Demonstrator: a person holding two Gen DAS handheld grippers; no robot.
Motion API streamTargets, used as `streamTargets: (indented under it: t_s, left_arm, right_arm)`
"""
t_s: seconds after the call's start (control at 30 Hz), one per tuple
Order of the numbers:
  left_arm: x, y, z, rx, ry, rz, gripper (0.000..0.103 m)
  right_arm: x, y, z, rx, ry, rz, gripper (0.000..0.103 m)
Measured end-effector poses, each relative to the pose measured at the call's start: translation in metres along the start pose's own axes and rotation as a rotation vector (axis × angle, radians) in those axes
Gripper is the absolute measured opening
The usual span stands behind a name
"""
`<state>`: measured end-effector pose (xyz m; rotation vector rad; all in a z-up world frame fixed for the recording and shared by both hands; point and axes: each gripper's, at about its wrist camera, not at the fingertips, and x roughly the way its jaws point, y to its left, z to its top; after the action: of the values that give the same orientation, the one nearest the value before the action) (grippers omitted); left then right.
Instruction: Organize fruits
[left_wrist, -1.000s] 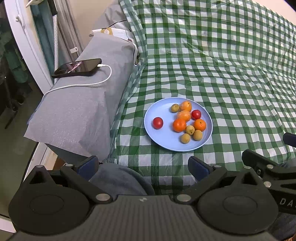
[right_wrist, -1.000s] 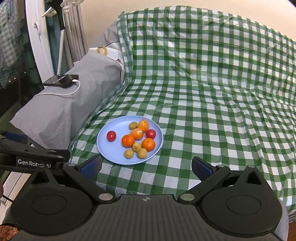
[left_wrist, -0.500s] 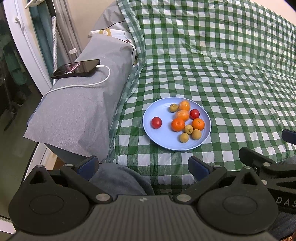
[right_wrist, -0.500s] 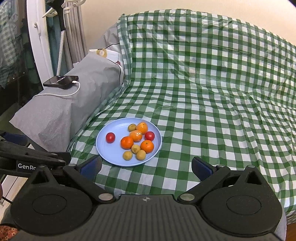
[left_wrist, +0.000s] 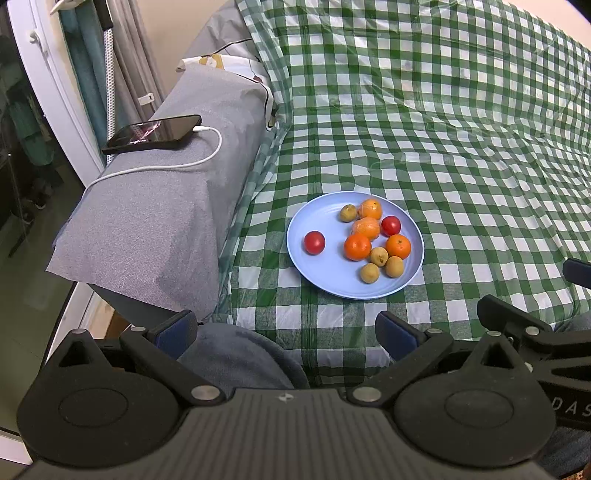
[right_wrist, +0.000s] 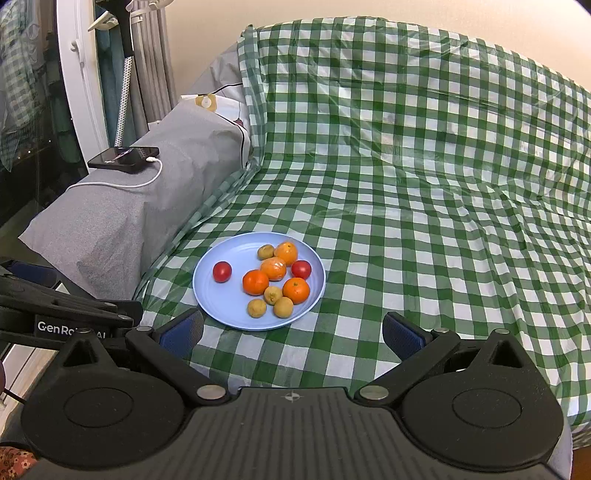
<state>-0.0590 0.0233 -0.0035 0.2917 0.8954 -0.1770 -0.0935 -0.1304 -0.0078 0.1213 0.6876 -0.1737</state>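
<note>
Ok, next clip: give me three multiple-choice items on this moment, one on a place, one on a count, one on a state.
1. Where does the phone lie?
A. on the plate
B. on the grey armrest
C. on the checked cloth

2. How many red fruits are on the blue plate?
A. one
B. two
C. four

3. How is the right gripper?
A. open, empty
B. shut on an orange
C. shut on the plate

Key: B, it rests on the grey cover, cable plugged in; B, one sits apart, one is among the oranges; A, fingers are spread, nothing between.

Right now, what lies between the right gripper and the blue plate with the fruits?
Only checked cloth. In the right wrist view, nothing stands between the open right gripper and the blue plate; the plate's near rim sits just beyond its fingertips.
</note>
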Motion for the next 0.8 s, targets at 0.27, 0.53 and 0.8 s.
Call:
streamTargets:
  t_s: [0.27, 0.53, 0.8]
  left_arm:
    - [0.0008, 0.0007, 0.0003, 0.001, 0.000, -0.001, 0.103]
    - [0.0000, -0.0001, 0.0003, 0.001, 0.001, -0.001, 0.103]
    - [0.0007, 0.0002, -0.0001, 0.000, 0.003, 0.000, 0.103]
  right_arm:
    - [0.0008, 0.0011, -0.0006, 0.000, -0.002, -0.001, 0.102]
    - [0.0002, 0.0002, -0.0005, -0.003, -0.002, 0.001, 0.102]
    - [-0.0003, 0.0010, -0.0005, -0.002, -0.002, 0.000, 0.102]
